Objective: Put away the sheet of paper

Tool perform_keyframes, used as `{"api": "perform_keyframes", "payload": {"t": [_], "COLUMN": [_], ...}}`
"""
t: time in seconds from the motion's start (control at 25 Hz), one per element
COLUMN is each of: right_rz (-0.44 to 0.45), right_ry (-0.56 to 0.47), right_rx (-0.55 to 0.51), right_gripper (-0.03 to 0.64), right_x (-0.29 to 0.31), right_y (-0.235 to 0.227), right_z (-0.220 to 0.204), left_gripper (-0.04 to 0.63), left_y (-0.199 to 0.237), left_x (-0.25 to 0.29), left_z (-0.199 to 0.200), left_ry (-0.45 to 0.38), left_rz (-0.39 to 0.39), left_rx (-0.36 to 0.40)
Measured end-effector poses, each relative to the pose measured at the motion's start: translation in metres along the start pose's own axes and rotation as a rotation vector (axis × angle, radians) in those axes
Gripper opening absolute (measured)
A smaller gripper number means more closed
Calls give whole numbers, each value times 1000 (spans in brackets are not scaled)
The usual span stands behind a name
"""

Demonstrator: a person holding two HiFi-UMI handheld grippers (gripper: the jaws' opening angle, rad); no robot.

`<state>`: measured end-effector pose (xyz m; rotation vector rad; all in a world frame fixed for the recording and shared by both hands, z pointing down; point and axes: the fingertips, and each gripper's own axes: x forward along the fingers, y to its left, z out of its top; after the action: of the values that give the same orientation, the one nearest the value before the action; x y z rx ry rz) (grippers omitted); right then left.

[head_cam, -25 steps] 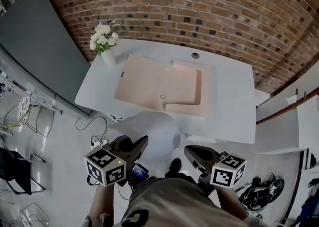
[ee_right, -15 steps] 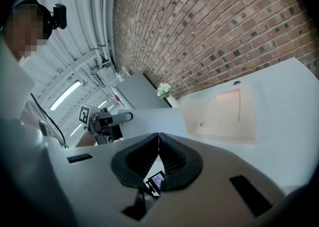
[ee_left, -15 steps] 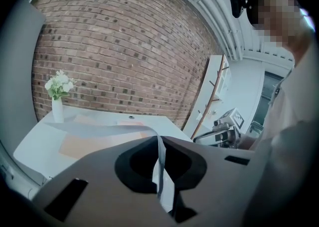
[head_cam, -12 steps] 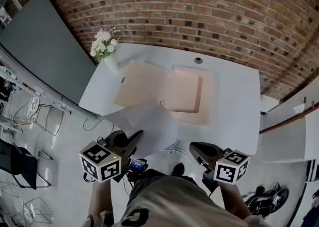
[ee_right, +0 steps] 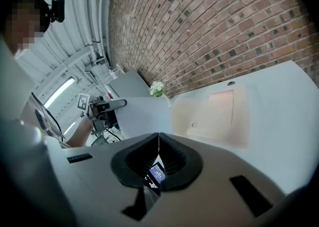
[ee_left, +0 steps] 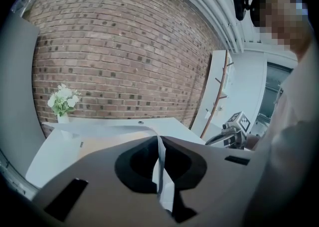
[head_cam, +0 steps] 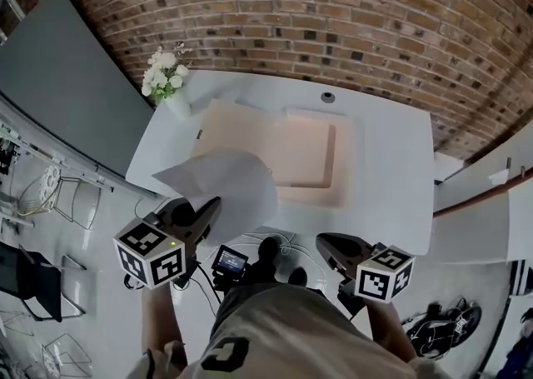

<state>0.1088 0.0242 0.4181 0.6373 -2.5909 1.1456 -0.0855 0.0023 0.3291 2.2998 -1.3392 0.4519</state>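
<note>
A white sheet of paper [head_cam: 218, 187] hangs in the air over the table's front left edge, held by one edge in my shut left gripper [head_cam: 210, 205]. In the left gripper view the sheet [ee_left: 160, 168] is pinched between the closed jaws and curls off to the left. An open pale pink folder [head_cam: 271, 150] lies flat on the white table [head_cam: 387, 169], just beyond the sheet. My right gripper [head_cam: 321, 242] hovers off the table's front edge, shut with nothing in it; its jaws [ee_right: 158, 140] meet in the right gripper view.
A white vase of white flowers [head_cam: 164, 79] stands at the table's back left corner. A brick wall [head_cam: 316, 11] runs behind the table and a grey panel [head_cam: 58, 94] stands at the left. A small lit device [head_cam: 231, 261] and cables are below, by the person's body.
My left gripper has carried the sheet left and forward, so that it now overlaps the table's front left edge and the folder's corner. The right gripper has barely moved.
</note>
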Motion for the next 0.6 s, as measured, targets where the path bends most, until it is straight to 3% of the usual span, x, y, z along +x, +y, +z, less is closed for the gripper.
{"api": "perform_keyframes", "payload": {"t": [0.6], "right_rz": [-137], "right_ry": [103], "right_rx": [1], "right_gripper": [23], "right_x": [79], "right_y": [-6], "right_z": [23], "left_gripper": [15], "left_y": [103], "left_x": [48], "left_z": [21], "left_ry": [-5], "left_rz": [-110], "left_rx": [3]}}
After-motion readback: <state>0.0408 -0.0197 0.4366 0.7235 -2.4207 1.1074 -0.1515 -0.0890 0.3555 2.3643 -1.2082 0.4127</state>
